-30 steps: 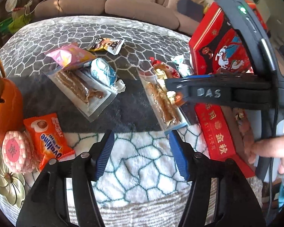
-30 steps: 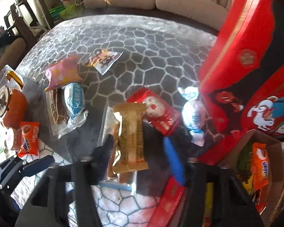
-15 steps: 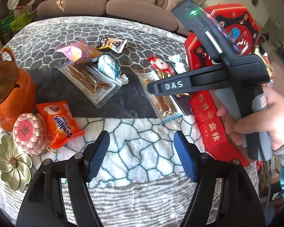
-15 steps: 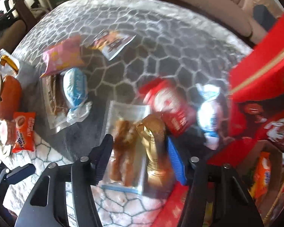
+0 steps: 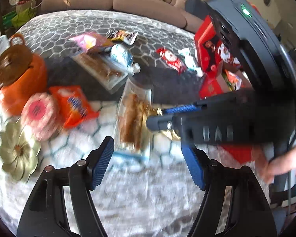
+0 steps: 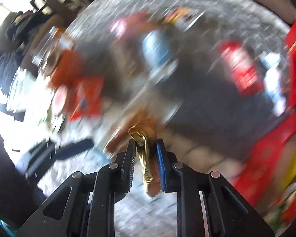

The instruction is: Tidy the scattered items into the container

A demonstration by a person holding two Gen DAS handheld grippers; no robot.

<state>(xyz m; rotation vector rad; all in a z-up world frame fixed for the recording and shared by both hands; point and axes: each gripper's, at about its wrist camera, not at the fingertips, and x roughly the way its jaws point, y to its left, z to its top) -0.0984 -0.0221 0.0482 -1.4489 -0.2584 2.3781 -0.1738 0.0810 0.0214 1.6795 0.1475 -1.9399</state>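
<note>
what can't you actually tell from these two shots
- Right wrist view: motion blur smears the table; print on the red packet and blue packet is unreadable.
- Right gripper, jaws closing on the gold wrapper: the wrapper's far end fades into blur.
- Left wrist view: the right gripper's body covers most of the red box, so its contents are hidden.
- Left gripper, open: the clear snack pack ahead is blurred.
</note>
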